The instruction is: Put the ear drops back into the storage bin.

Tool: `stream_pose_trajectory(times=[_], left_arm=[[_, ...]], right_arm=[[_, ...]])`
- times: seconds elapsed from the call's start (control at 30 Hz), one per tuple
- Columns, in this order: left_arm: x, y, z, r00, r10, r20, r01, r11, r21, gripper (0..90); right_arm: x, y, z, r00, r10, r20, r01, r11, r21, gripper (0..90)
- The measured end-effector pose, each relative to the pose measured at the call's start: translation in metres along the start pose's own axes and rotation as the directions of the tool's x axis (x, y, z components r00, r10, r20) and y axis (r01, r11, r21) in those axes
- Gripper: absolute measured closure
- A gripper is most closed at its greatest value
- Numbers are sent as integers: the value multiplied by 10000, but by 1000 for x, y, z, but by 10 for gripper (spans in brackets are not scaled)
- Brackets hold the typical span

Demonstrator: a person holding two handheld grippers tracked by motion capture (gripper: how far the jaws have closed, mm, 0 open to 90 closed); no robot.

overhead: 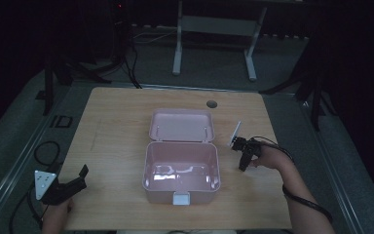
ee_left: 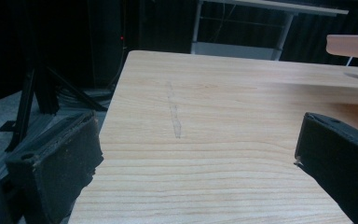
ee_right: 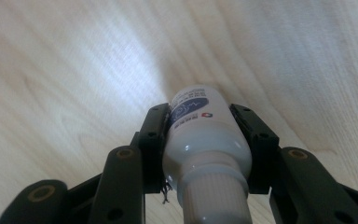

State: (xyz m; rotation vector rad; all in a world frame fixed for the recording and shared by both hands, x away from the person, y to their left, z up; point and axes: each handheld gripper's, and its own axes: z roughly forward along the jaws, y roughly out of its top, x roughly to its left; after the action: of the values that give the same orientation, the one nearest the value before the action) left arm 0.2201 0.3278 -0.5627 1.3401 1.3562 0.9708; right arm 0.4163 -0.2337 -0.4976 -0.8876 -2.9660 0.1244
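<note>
Your right claw [ee_right: 205, 140] pinches a white bottle [ee_right: 205, 135] w/ both jaws on its sides, long axis along the claw, cap toward the camera, base toward the counter [overhead: 117, 122]. In the high view it sits center-right; the open pink box [overhead: 181, 168] lies just left of it. Left claw [ee_left: 196, 154], spread and empty, lower left, is farther from the bottle.

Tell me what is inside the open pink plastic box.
The pink plastic box looks empty: in the high view its bare glossy floor shows light reflections. The strip just behind its near wall is hidden.
</note>
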Motion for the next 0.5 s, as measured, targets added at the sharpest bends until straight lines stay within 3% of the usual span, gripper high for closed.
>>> stream_pose_trajectory(times=[0.1,0.17,0.27,0.5], left_arm=[[0,0,0,10000,-12,4,12,10000,-2,5],[0,0,0,10000,-9,0,9,10000,-5,5],[0,0,0,10000,-1,-2,1,10000,2,5],[0,0,0,10000,14,-16,-14,10000,-10,5]], right_arm=[[4,-4,0,9974,-718,108,719,9974,-19,595],[8,-6,0,9905,-1369,111,1369,9906,-13,594],[15,-11,0,9709,-2389,145,2389,9710,-7,595],[25,-17,1,9357,-3528,-26,3528,9357,84,595]])
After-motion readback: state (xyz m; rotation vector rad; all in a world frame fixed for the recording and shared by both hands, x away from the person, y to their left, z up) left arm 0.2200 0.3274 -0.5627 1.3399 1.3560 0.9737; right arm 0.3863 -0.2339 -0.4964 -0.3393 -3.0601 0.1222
